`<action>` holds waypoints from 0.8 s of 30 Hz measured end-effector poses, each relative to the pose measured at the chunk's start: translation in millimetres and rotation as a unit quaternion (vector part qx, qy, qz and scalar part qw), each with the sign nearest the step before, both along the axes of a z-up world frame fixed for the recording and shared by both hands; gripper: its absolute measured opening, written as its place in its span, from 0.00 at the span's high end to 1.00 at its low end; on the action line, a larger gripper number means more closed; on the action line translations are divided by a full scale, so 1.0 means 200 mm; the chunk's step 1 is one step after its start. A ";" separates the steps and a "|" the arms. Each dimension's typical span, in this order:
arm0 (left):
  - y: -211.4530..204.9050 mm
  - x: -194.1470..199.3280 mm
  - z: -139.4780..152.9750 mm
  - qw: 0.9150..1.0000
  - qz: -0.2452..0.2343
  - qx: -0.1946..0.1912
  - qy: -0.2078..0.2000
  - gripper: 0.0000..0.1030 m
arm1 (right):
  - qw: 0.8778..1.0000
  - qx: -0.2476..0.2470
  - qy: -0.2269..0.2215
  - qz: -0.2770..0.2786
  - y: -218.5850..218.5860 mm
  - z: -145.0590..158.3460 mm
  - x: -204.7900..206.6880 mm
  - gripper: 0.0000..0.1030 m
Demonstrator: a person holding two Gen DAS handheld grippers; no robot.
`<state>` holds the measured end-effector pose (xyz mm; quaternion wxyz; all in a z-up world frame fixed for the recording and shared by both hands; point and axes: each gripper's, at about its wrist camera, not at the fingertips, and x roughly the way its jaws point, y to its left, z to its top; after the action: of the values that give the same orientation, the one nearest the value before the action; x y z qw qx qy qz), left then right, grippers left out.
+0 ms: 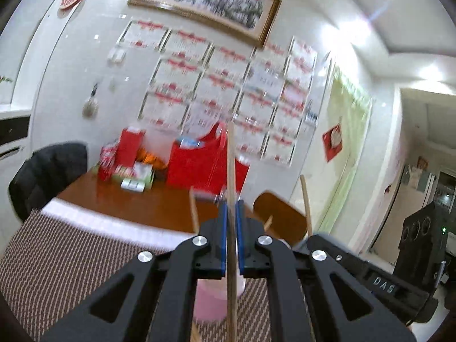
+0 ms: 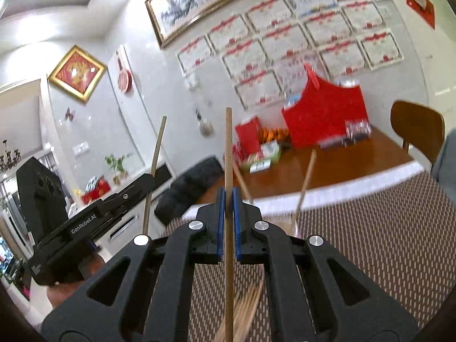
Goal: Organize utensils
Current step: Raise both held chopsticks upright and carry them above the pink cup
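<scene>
You're over a brown woven mat on a wooden table, facing a white wall of certificates with a red bag below. Your left gripper is clamped on 1 upright chopstick; your right gripper pinches another chopstick. The pink cup sits below the left fingers; loose chopsticks lie under the right.

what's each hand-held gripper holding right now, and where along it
Each holds one wooden chopstick upright. The left hand-held gripper pinches its chopstick partway along; the right hand-held gripper does likewise with its chopstick.
</scene>
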<state>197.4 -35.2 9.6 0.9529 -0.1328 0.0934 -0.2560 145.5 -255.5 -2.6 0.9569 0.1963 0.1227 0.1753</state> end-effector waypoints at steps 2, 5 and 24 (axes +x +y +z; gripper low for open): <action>-0.05 0.07 0.06 1.000 -0.010 -0.008 -0.021 0.94 | 1.000 -0.003 -0.016 -0.013 -0.03 0.05 0.05 0.94; -0.12 0.17 0.14 0.998 -0.021 -0.015 -0.052 0.94 | 0.999 0.001 -0.030 -0.025 -0.05 0.12 0.20 0.94; -0.30 0.64 -0.20 0.999 -0.021 -0.035 -0.033 0.94 | 0.997 -0.016 -0.047 -0.056 -0.07 -0.04 0.62 0.94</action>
<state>325.1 -94.8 -29.9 0.9448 -0.1556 0.0552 -0.2830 270.2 -270.3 -11.1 0.9731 0.1789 0.0687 0.1281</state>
